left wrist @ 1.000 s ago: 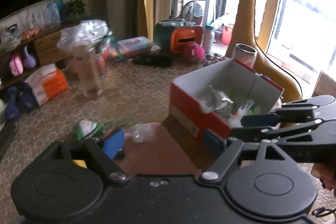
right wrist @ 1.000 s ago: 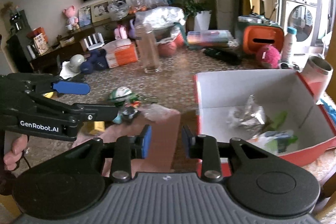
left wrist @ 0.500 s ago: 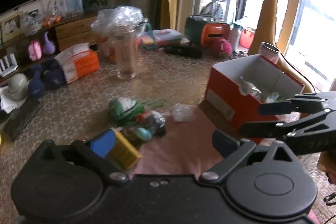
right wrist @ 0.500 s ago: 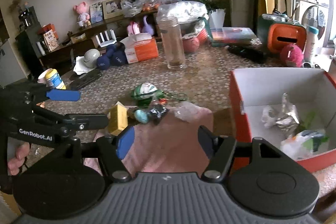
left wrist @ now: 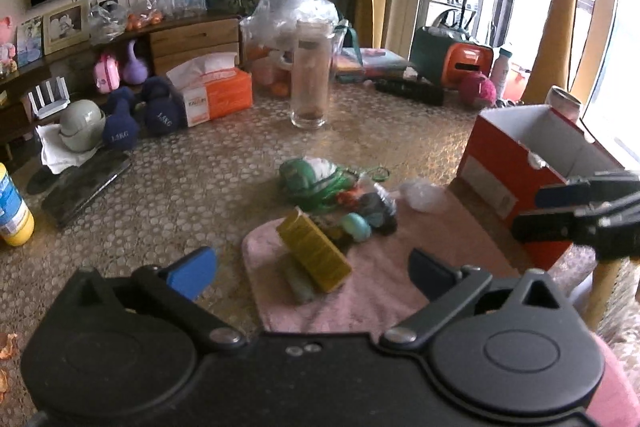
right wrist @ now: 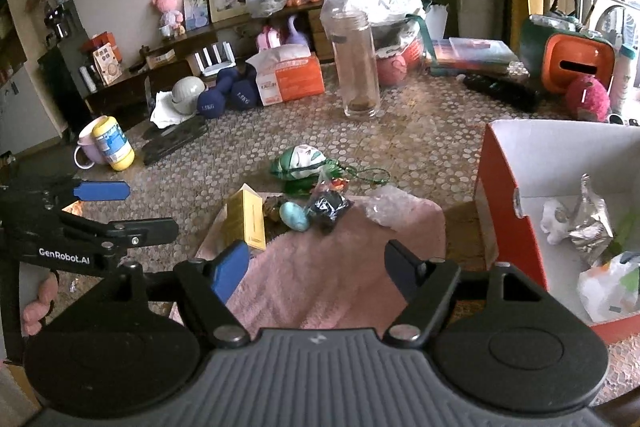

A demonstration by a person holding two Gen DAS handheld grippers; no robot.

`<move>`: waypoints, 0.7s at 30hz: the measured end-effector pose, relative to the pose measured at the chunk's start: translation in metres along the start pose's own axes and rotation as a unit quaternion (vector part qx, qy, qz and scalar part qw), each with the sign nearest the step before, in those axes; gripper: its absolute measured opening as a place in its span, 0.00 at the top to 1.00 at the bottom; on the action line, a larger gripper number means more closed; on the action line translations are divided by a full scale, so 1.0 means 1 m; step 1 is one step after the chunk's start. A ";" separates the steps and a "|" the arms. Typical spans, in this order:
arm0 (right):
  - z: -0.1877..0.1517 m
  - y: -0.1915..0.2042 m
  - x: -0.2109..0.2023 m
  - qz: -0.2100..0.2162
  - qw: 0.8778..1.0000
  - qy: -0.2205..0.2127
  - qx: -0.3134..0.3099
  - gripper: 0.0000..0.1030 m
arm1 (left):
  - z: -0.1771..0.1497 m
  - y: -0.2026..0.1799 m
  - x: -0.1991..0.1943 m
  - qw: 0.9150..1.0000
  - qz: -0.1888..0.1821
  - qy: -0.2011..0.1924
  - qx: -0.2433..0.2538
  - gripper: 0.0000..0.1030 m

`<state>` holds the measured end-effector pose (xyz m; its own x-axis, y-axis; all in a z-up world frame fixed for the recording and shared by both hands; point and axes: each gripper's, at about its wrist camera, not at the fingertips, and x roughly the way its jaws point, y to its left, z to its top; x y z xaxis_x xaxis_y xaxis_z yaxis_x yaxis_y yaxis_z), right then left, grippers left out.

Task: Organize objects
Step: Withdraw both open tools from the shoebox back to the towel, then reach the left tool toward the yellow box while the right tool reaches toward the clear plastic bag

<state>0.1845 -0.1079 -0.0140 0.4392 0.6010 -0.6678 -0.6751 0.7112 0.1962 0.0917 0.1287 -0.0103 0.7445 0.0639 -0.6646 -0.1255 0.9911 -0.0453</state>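
Note:
A pink cloth point(left wrist: 384, 279) lies on the table with a yellow box point(left wrist: 314, 249), a teal egg-shaped thing point(left wrist: 356, 226) and a dark wrapped item point(right wrist: 330, 206) at its far edge. Beyond them lie a green and white pouch point(left wrist: 308, 175) and a crumpled clear plastic point(left wrist: 422, 195). To the right stands a red box point(right wrist: 504, 195) holding foil point(right wrist: 592, 215) and bags. My left gripper point(left wrist: 312, 271) hovers wide open over the cloth's near left side, gripping nothing. My right gripper point(right wrist: 318, 265) hangs over the cloth beside the red box, jaws opening and empty.
A tall clear jar point(left wrist: 308, 83), an orange tissue box point(left wrist: 218, 93) and blue dumbbells point(left wrist: 160, 115) stand farther back. A yellow bottle point(right wrist: 114, 145) and a mug sit at the left. A black flat object point(left wrist: 84, 185) lies near them.
Both grippers have drawn back and leftward from the red box, so the pile on the cloth now fills the view. The right jaws went from nearly shut to wide; the left widened.

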 end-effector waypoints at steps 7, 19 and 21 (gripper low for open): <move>0.005 -0.005 0.034 -0.013 1.000 0.008 -0.007 0.28 | -0.012 0.014 0.026 0.999 -0.002 0.023 -0.022 0.01; 0.015 -0.035 0.102 -0.061 0.998 0.031 -0.013 0.28 | -0.007 0.010 0.081 0.998 0.020 0.049 -0.013 0.01; 0.018 -0.042 0.112 -0.066 0.997 0.033 -0.002 0.28 | -0.004 0.011 0.089 0.998 0.021 0.053 -0.018 0.01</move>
<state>0.2723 -0.0636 -0.0845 0.4842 0.4766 -0.7337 -0.6158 0.7814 0.1012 0.1540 0.1443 -0.0735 0.6650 0.0908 -0.7413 -0.1804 0.9827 -0.0415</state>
